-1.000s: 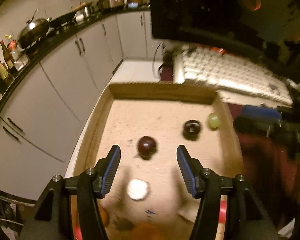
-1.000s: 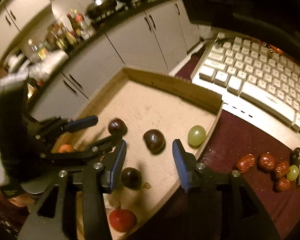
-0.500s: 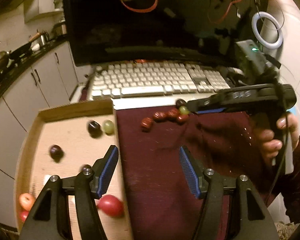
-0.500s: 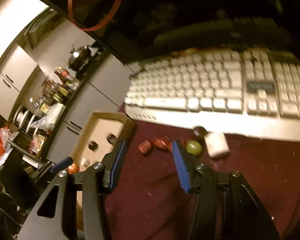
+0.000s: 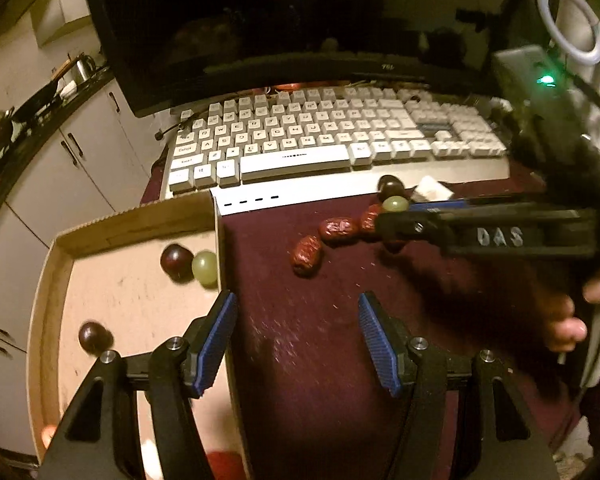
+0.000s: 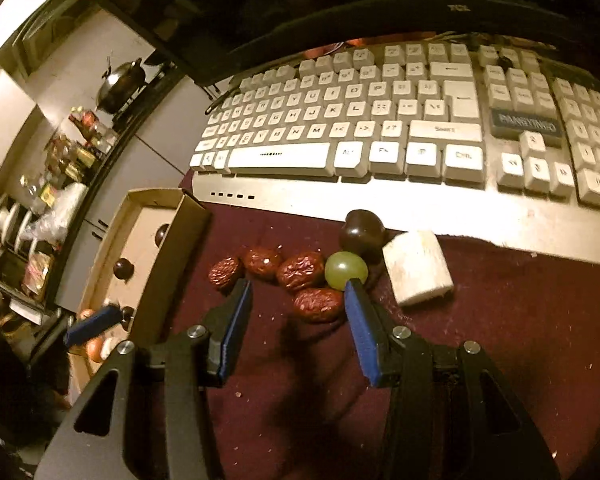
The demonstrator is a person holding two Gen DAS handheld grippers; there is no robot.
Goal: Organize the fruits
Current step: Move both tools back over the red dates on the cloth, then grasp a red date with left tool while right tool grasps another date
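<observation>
Several red dates (image 6: 301, 271), a green grape (image 6: 345, 268) and a dark plum (image 6: 362, 233) lie in a cluster on the maroon mat in front of the keyboard. My right gripper (image 6: 298, 294) is open just above the nearest date (image 6: 318, 305), empty; it shows from the side in the left wrist view (image 5: 396, 228). A cardboard tray (image 5: 138, 216) at left holds two dark plums (image 5: 176, 261) and a green grape (image 5: 205, 267). My left gripper (image 5: 298, 316) is open and empty, straddling the tray's right wall.
A white keyboard (image 6: 380, 128) lies behind the fruit, under a dark monitor (image 5: 280, 20). A white cylinder block (image 6: 418, 267) sits right of the grape. Kitchen cabinets (image 5: 60, 168) stand far left. More fruit lies at the tray's near end (image 6: 96, 346).
Both grippers have swung right from over the tray to the maroon mat. The right gripper has closed in on the date cluster. Both stay open.
</observation>
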